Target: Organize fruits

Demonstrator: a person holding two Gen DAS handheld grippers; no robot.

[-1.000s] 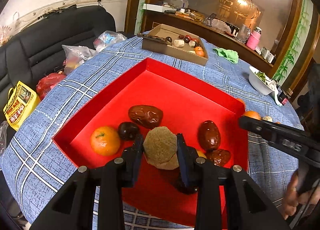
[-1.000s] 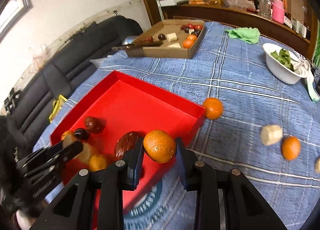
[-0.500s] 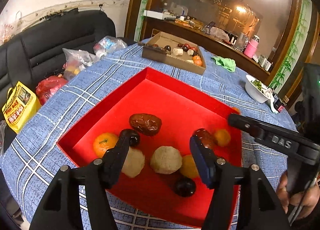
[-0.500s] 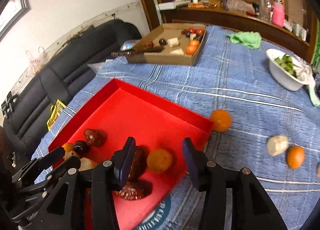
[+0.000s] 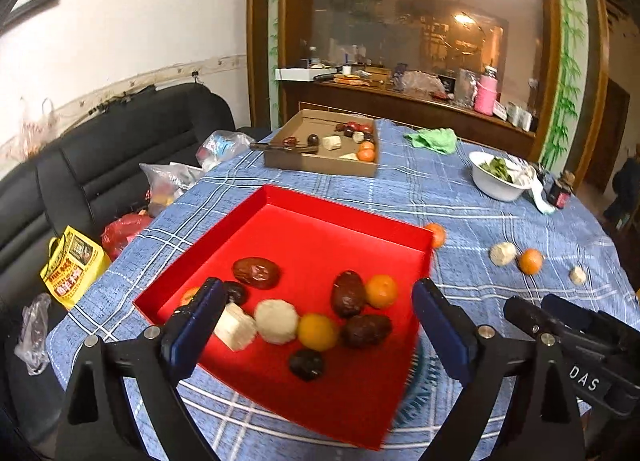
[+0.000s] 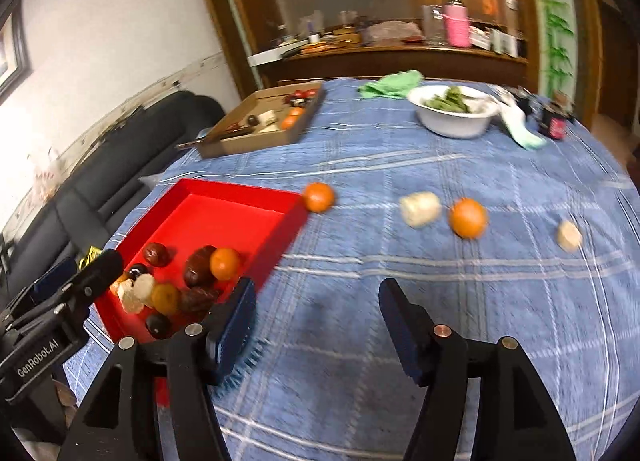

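A red tray [image 5: 320, 229] [image 6: 224, 209] on the blue checked cloth holds several fruits: oranges [image 5: 381, 291], dark dates [image 5: 256, 273] and pale chunks [image 5: 277, 321]. My left gripper [image 5: 316, 337] is open and empty, raised above the tray's near side. My right gripper [image 6: 316, 321] is open and empty over bare cloth right of the tray. Loose on the cloth are an orange [image 6: 318, 197] by the tray's corner, a pale chunk [image 6: 420, 208], another orange [image 6: 468, 217] and a small pale piece [image 6: 569, 235].
A cardboard box [image 5: 320, 159] with more fruit stands at the back. A white bowl of greens [image 6: 456, 113], a green cloth [image 6: 392, 85] and a small dark jar [image 6: 554, 121] are at the far right. A black sofa with bags [image 5: 72, 261] lies left.
Both grippers opened and let go: the pale chunk and the orange now lie in the tray. Both grippers pulled back and up; the right one swung right over the cloth.
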